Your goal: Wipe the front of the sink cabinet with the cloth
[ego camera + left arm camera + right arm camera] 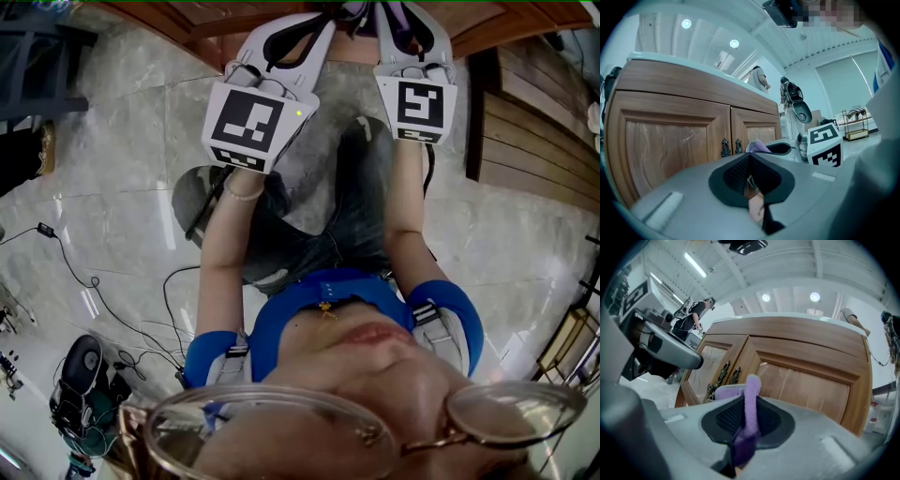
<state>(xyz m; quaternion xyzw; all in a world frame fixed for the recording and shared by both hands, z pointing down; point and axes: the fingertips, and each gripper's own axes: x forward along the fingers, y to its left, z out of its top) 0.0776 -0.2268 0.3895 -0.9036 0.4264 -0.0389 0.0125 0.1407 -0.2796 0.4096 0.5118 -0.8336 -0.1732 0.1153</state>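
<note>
Cloth (752, 390), the purple one, is clamped tight in the right gripper (746, 416). A strip pokes up past the jaws, held near the sink cabinet (811, 380) front, beside its two dark door handles (725, 373). Left gripper (750, 172) has its jaws pressed together with nothing caught between them, and it points at the cabinet doors from close by.

The head view's top edge cuts off nearly all of the sink cabinet (197, 19).
</note>
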